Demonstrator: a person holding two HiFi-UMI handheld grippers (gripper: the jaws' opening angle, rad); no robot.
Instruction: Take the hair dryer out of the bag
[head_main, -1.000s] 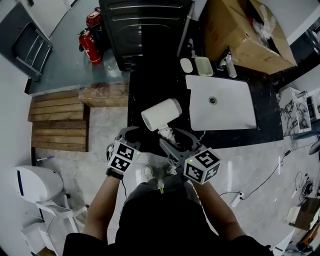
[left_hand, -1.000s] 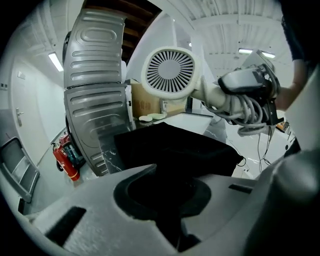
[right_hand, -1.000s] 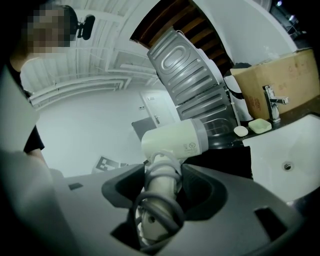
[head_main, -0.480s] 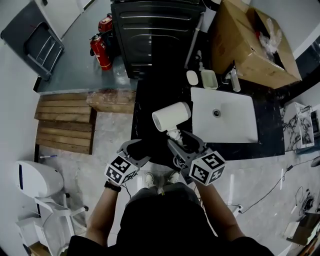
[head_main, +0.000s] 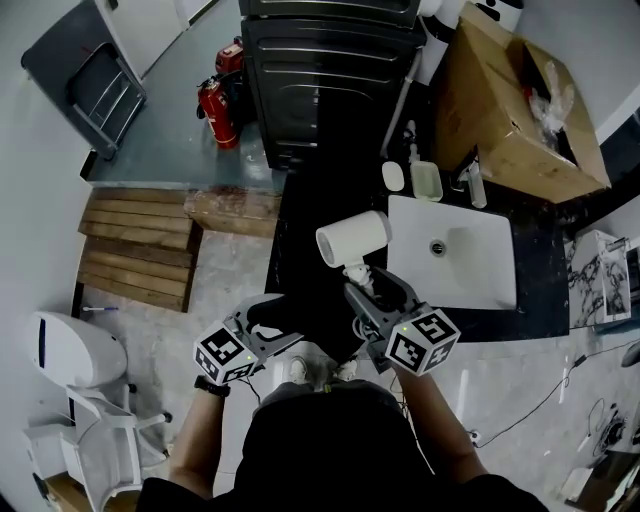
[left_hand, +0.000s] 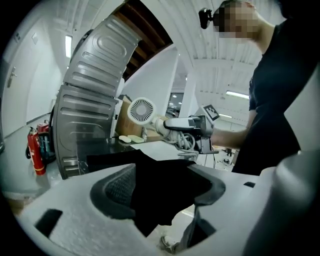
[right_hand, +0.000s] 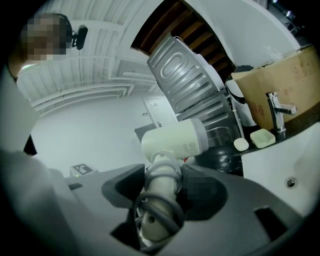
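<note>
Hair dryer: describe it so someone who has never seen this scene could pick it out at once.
Find the white sink in the dark counter. Just beside it the right gripper holds the hair dryer: the only cream barrel, cord wound round its handle.

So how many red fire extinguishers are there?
2. One fire extinguisher stands on the grey floor beside the black machine; the other is just beyond it. More could be hidden.
</note>
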